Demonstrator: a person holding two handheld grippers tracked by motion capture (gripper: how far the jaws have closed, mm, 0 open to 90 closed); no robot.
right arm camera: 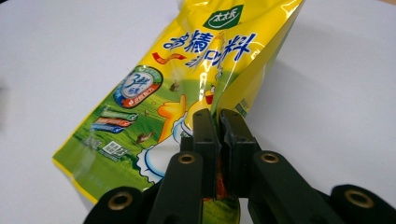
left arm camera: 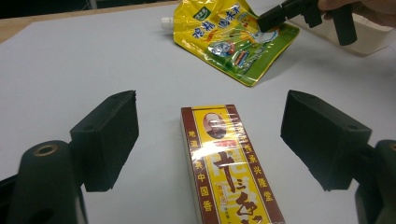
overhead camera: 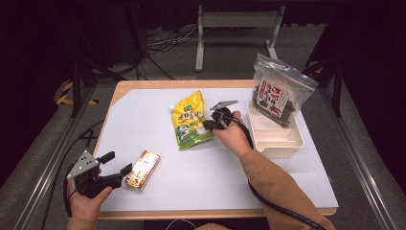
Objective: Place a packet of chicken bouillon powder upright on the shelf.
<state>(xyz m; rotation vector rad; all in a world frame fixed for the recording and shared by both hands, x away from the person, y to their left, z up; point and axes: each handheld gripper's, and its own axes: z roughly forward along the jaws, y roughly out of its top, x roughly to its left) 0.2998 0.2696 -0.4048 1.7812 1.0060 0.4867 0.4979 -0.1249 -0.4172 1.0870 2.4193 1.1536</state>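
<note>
- left gripper [overhead camera: 118,163], lower left of the high view: jaws wide apart, nothing pinched. In the left gripper view the two black pads stand on either side of the box, clear of it on both sides.
- yellow box [overhead camera: 142,169], just right of that gripper in the high view, lying flat on the white table sheet [overhead camera: 143,120]. Its long axis runs lengthwise between the open jaws in the left gripper view [left arm camera: 231,168], near end at bottom centre of frame. Judgement: a straight close would clamp it across its narrow width, no turn needed.
- Box writing: red-brown border, small portrait at top, Chinese characters down the face; I read 中国香 on the left strip, rest too glared to be sure.
- yellow-green spout pouch [overhead camera: 190,120], centre of the high view, white cap toward upper left, long axis top-left to bottom-right.
- right gripper [overhead camera: 208,125], at the pouch's right edge: jaws together, clamped on the pouch edge. The right gripper view has the pads pinching the film at bottom centre, pouch [right arm camera: 187,84] rising away to the upper part of frame. Right hand is the nearer one to the pouch, left to the box.
- Pouch print: green logo at top, blue Chinese lettering, a "3" badge, cartoon duck.
- white tray [overhead camera: 275,134], right of the pouch, a clear zip bag [overhead camera: 277,93] of dark dried food leaning in its far end, red-and-white label, unreadable.
</note>
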